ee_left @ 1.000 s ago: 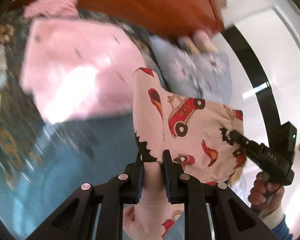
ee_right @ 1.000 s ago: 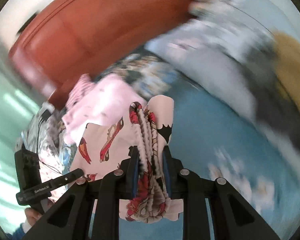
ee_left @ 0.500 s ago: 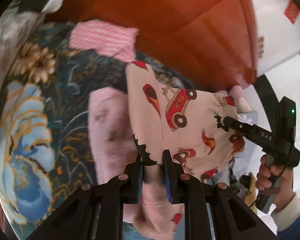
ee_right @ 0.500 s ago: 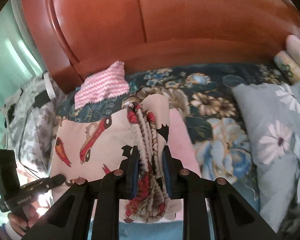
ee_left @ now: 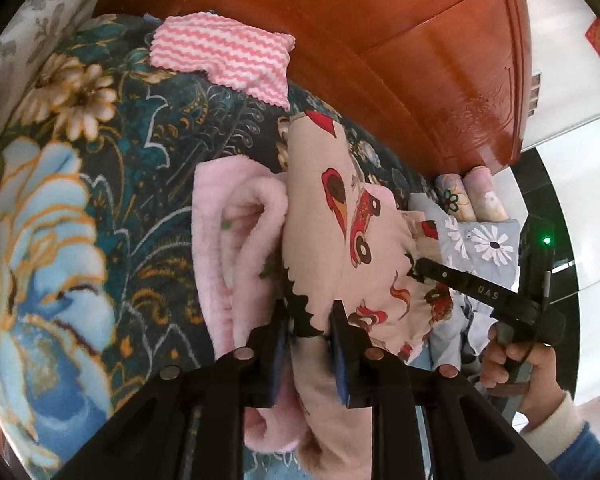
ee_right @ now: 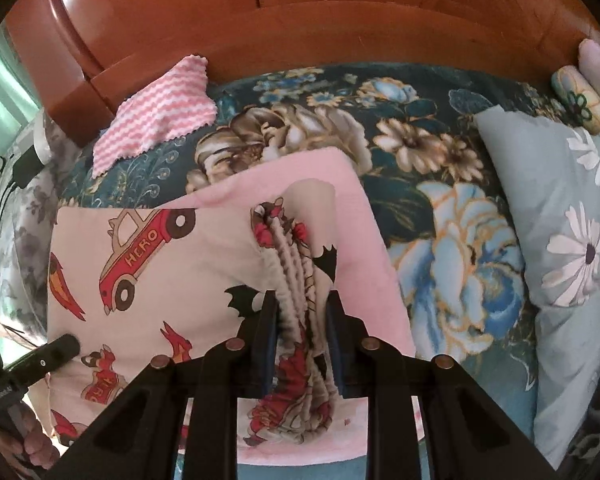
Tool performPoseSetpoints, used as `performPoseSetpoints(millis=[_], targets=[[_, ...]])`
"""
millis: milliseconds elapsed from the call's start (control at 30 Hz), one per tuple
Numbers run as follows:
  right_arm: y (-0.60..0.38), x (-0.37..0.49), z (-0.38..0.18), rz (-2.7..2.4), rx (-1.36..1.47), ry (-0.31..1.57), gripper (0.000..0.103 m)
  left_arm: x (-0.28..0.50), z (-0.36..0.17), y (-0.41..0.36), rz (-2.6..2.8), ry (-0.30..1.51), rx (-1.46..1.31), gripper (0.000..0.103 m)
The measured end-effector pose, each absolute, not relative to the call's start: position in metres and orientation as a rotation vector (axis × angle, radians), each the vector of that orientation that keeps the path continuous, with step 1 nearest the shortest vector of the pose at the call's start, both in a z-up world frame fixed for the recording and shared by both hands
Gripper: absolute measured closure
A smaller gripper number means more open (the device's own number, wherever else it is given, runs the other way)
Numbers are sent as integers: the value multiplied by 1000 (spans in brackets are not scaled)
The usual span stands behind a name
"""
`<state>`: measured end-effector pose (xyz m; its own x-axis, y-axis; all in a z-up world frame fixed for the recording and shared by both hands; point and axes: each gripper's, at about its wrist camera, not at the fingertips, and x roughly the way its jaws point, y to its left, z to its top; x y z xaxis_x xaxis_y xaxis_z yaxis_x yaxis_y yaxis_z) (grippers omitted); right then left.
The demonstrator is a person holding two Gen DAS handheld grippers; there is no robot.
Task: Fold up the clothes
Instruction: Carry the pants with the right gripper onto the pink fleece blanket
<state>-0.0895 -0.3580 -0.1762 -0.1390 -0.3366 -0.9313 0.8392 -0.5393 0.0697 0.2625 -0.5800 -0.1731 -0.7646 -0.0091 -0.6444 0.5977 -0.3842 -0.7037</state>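
Observation:
A cream garment printed with red cars (ee_left: 352,232) (ee_right: 140,264) is held stretched between both grippers over a folded pink fleece garment (ee_left: 236,248) (ee_right: 356,216) on the bed. My left gripper (ee_left: 310,312) is shut on one edge of the car-print garment. My right gripper (ee_right: 300,300) is shut on its bunched, gathered edge (ee_right: 296,280). The right gripper also shows in the left wrist view (ee_left: 420,268), and the left gripper shows in the right wrist view (ee_right: 66,346) at the cloth's far edge.
A dark floral bedspread (ee_left: 60,220) (ee_right: 452,240) covers the bed. A pink-and-white zigzag cloth (ee_left: 224,56) (ee_right: 156,116) lies by the red-brown wooden headboard (ee_left: 400,60) (ee_right: 300,12). A grey daisy-print pillow (ee_right: 560,248) lies to the right, with rolled cloths (ee_right: 588,88) behind.
Both grippers have carried the car-print garment from over the blue cover up toward the headboard and lowered it onto the pink fleece garment. Both stayed shut on it.

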Motion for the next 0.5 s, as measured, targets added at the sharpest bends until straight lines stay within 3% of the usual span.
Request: performPoseSetpoints(millis=[100,367,500], targets=[[-351,-91,-169,-1786,1282,598,75,268,-161,-578,-2206,1390,817,70],[-324,-88,-137,-1877,1191,677,75,245,-96,-554,-2331,1029,872,65],[-327,-58,-133,-1812,1118,672,75,226,-98,-534,-2373,887,926,65]])
